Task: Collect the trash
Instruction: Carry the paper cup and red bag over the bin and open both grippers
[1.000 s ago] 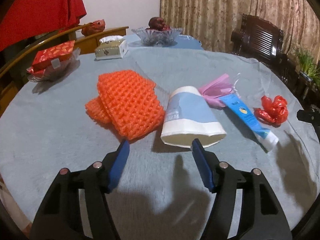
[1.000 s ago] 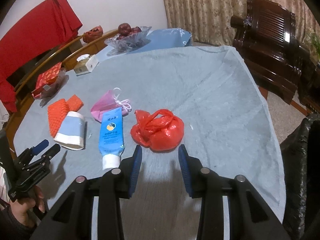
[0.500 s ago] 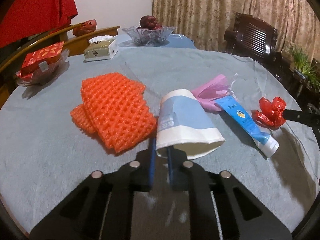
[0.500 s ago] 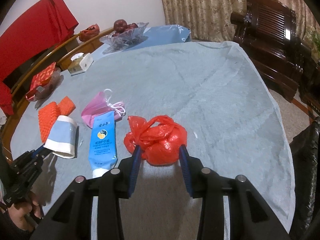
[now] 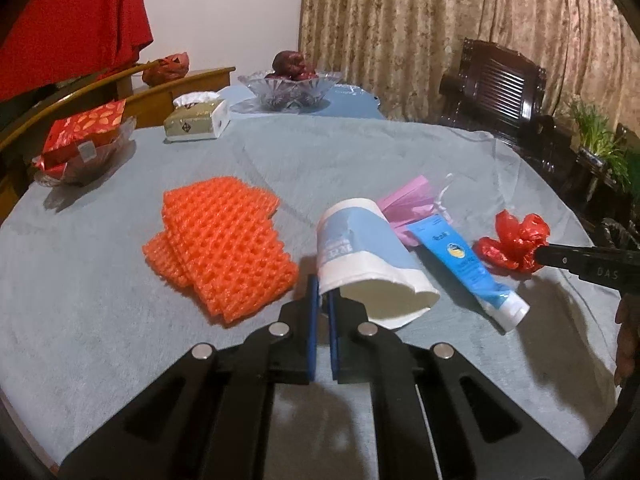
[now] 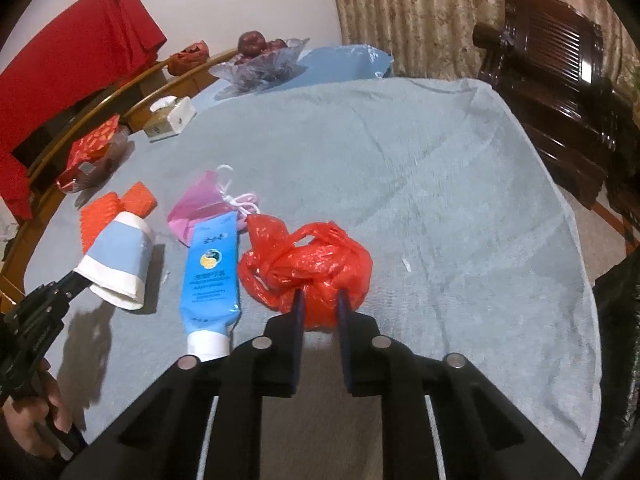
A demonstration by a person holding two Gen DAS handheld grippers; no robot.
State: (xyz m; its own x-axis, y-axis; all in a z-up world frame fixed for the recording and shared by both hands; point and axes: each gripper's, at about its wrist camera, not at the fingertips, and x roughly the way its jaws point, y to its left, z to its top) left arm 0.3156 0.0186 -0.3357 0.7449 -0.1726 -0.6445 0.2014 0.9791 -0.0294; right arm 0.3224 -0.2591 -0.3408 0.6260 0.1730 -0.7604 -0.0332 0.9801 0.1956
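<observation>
The left gripper (image 5: pixel 323 296) pinches the rim of the tipped paper cup (image 5: pixel 362 252), mouth toward the camera; the right gripper (image 6: pixel 320 304) is closing on the red bag (image 6: pixel 308 268).

Each black tool (image 5: pixel 324 300) has blue pads and round silver screws

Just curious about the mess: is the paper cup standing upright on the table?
No, the paper cup lies on its side, its open mouth facing the camera.
</observation>
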